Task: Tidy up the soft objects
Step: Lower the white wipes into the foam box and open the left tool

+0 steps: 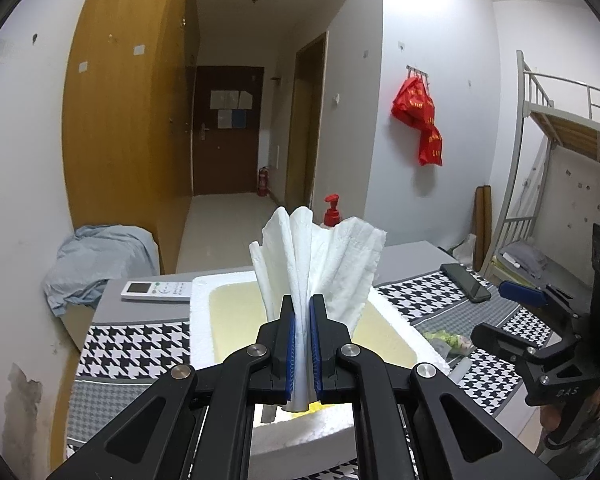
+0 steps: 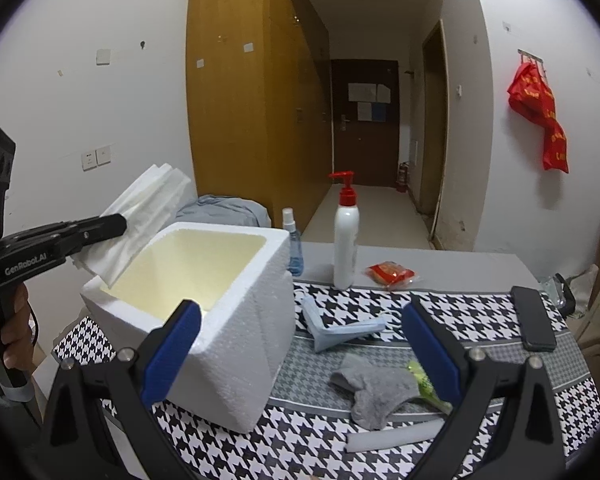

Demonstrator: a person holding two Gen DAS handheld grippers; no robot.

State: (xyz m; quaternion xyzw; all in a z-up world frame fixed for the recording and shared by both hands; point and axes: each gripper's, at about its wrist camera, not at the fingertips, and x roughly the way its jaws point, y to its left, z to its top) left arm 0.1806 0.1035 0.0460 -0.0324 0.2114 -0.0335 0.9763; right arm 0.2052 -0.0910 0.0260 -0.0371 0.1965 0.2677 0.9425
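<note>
white walls (image 2: 100, 8), wooden wardrobe (image 2: 252, 100), dark door (image 1: 228, 132), tiled hallway floor (image 1: 224, 224).

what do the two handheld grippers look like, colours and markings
Both are matte black linkage frames with silver pivot bolts and ribbed blue pads on the jaws. The left gripper has a pistol-style handle printed "GenRobot.AI" in white, with grey tape near its base. The right gripper shows embossed "DAS" lettering on its body in the left wrist view.

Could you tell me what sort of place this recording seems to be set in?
Probably a dormitory room. A metal loft bed stands by the wall, a tall wooden wardrobe lines the entry corridor to a dark door, and a cloth-covered table holds personal clutter.
</note>
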